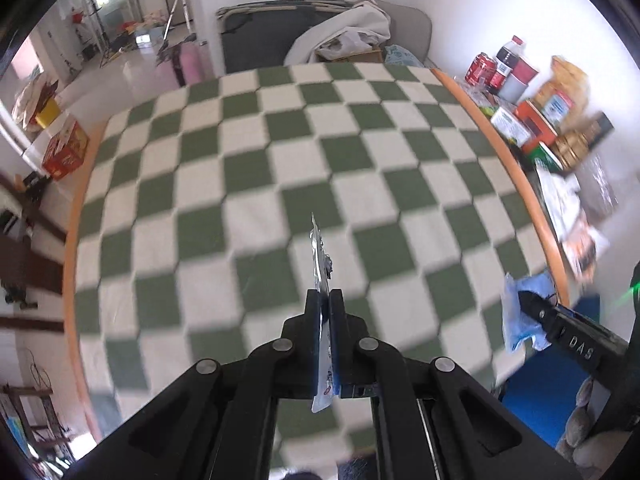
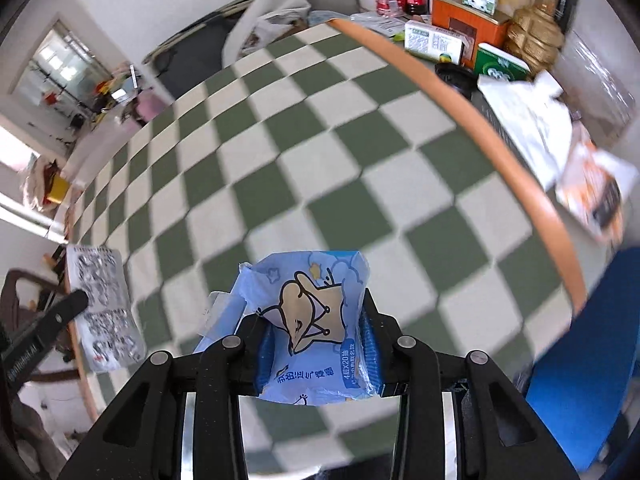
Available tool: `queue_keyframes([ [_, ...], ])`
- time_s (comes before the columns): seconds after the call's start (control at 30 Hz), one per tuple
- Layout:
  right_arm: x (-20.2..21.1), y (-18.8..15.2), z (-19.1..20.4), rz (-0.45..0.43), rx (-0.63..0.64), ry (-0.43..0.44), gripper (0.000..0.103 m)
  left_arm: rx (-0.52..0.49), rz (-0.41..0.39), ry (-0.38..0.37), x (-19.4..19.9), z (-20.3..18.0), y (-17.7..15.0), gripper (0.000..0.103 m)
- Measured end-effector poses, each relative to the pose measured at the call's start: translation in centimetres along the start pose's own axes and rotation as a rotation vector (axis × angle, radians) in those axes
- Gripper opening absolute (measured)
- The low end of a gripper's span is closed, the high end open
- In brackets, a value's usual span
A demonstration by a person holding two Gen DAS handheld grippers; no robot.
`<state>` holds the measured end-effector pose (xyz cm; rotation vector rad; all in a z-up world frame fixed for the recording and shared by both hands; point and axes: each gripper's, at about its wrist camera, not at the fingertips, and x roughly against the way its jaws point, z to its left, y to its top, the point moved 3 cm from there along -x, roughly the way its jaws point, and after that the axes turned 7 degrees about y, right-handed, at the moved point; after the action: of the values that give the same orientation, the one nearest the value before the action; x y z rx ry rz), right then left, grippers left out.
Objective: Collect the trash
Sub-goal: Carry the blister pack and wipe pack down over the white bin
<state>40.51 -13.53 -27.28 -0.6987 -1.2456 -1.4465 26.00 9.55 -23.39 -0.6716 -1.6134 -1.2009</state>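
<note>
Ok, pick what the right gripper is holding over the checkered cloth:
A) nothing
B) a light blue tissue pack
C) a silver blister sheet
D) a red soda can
B: the right gripper has its fingers clamped on a light blue tissue pack with a cartoon animal; the silver blister sheet is in the left gripper.

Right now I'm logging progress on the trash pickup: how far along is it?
Mid-job. The checkered tablecloth looks cleared already. In hand: the left gripper is shut on a blister pack, the right gripper on a blue tissue packet. Left: dropping both; no bin shows.
</note>
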Motion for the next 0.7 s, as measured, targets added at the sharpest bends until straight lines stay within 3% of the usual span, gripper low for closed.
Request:
queue_keyframes([
  [0.2,3.8,-12.9,3.6,0.013,0.013,0.018,0.038,0.013,0.034,-0.032,3.6,4.4,-11.4,0.002],
  [0.4,4.0,-26.2,5.1,0.148,0.013,0.061,0.038,0.060,0.133,-0.052,3.7,7.1,-21.3,0.002],
  [0.57,1.0,-34.5,4.9,0.277,0.026,0.087,0.038,0.155,0.242,-0.065,0.1,8.9,-28.4,0.002],
  [0.7,-3.7,-38.8,4.0,0.353,0.042,0.081,0.038,0.250,0.326,-0.072,-5.8,10.0,-32.8,0.002],
])
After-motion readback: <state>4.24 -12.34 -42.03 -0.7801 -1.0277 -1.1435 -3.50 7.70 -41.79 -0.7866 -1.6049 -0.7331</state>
